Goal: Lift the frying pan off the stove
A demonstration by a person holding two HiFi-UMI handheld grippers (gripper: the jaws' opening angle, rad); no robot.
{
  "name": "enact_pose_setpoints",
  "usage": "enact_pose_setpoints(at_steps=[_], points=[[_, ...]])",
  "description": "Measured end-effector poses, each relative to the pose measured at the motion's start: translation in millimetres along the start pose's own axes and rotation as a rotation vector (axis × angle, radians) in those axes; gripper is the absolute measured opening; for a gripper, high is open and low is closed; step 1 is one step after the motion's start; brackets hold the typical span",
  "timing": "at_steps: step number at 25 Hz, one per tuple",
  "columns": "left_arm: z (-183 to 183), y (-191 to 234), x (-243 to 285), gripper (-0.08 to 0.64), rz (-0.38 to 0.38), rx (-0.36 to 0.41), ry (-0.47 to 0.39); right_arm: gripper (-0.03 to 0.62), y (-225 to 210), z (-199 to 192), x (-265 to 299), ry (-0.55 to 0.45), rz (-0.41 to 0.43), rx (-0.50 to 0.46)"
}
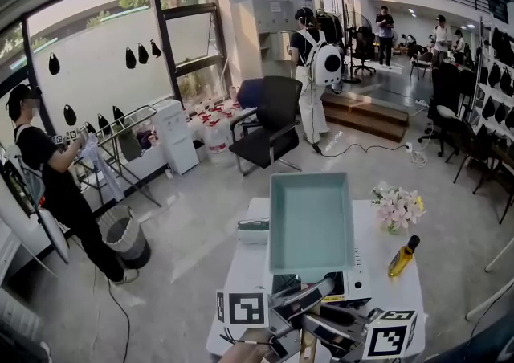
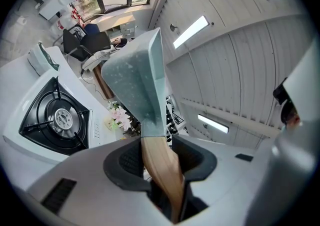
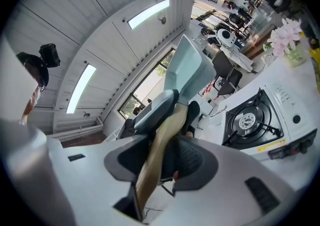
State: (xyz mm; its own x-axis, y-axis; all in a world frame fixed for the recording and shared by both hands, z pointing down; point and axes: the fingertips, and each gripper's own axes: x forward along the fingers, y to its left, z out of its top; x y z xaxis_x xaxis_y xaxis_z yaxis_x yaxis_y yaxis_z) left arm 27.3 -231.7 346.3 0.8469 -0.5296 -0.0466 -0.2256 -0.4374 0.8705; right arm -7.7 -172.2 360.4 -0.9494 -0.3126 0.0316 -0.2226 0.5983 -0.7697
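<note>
Two hand-held grippers shared one wooden handle (image 2: 167,185): we saw the left hand-held gripper (image 2: 160,160) and the right hand-held gripper (image 3: 162,157) each clamped on it, jaws narrowed against the wood. The square teal frying pan (image 1: 312,221) hung tilted in the air, clear of the stove (image 2: 55,117), whose burner lay bare on the white counter (image 1: 399,295). In the head view the pan hid most of the stove, and the frame's lower edge cut both grippers off. Flowers (image 1: 396,207) and a yellow bottle (image 1: 403,255) stood beside the stove.
</note>
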Motion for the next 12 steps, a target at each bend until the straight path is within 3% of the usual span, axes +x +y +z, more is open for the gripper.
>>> enact_pose_setpoints(at_steps=[12], points=[[1.1,4.4,-0.2,0.149,0.000,-0.010,-0.003,0.156,-3.1,-0.3,2.1,0.001,0.001,0.003]])
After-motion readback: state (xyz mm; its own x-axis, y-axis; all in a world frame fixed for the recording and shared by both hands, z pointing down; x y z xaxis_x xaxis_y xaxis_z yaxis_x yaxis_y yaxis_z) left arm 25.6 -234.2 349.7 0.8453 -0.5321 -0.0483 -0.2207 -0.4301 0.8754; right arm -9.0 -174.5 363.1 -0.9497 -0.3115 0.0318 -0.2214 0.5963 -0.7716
